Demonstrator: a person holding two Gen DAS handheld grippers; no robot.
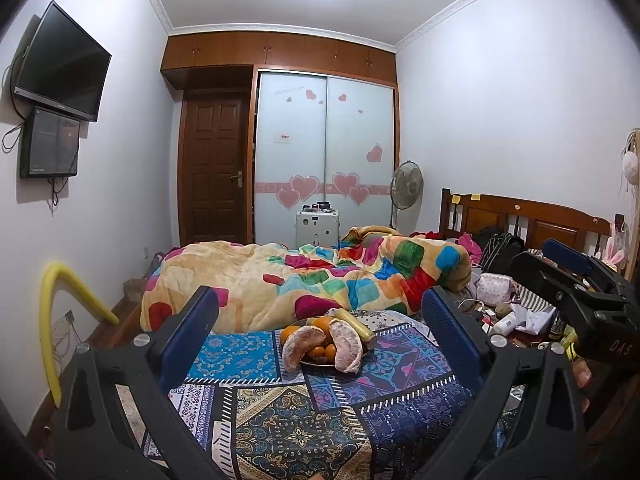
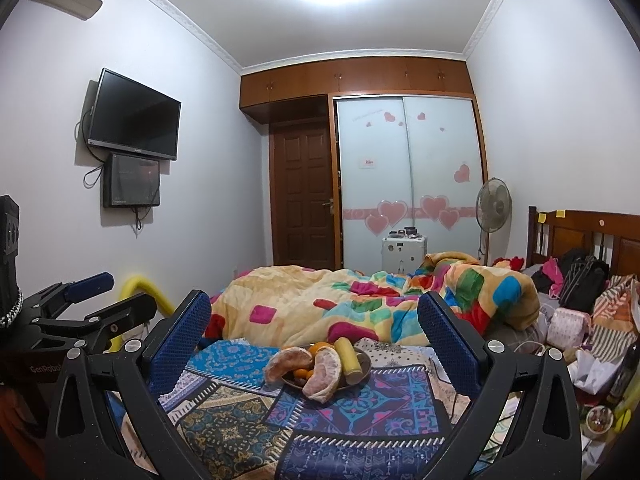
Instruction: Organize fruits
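Your left gripper [image 1: 320, 344] fills the lower part of the left wrist view, its blue-padded fingers [image 1: 188, 336] spread wide with nothing between them. Framed in that gap, just below the centre of the picture, a dark plate [image 1: 320, 362] of fruit sits on a patterned blue cloth [image 1: 288, 420]. On the plate lie two large peeled pomelo segments [image 1: 302, 346], a few small oranges [image 1: 322, 322] and a pale yellow banana-like piece [image 1: 356, 324] leaning at the back right. None of the fruit touches either gripper.

In the right wrist view, your right gripper [image 2: 314, 344] is likewise spread wide and empty, with the same plate of fruit [image 2: 362, 364] between its fingers near the lower centre. The left gripper shows at that picture's left edge, well apart from the plate.

Behind the cloth, a brightly coloured patchwork quilt [image 1: 280, 276] lies rumpled across the middle of both views. A black television [image 1: 60, 64] hangs at the upper left, and a wardrobe with pink heart stickers [image 1: 324, 152] stands at the centre back. A standing fan [image 1: 406, 188] is to its right.
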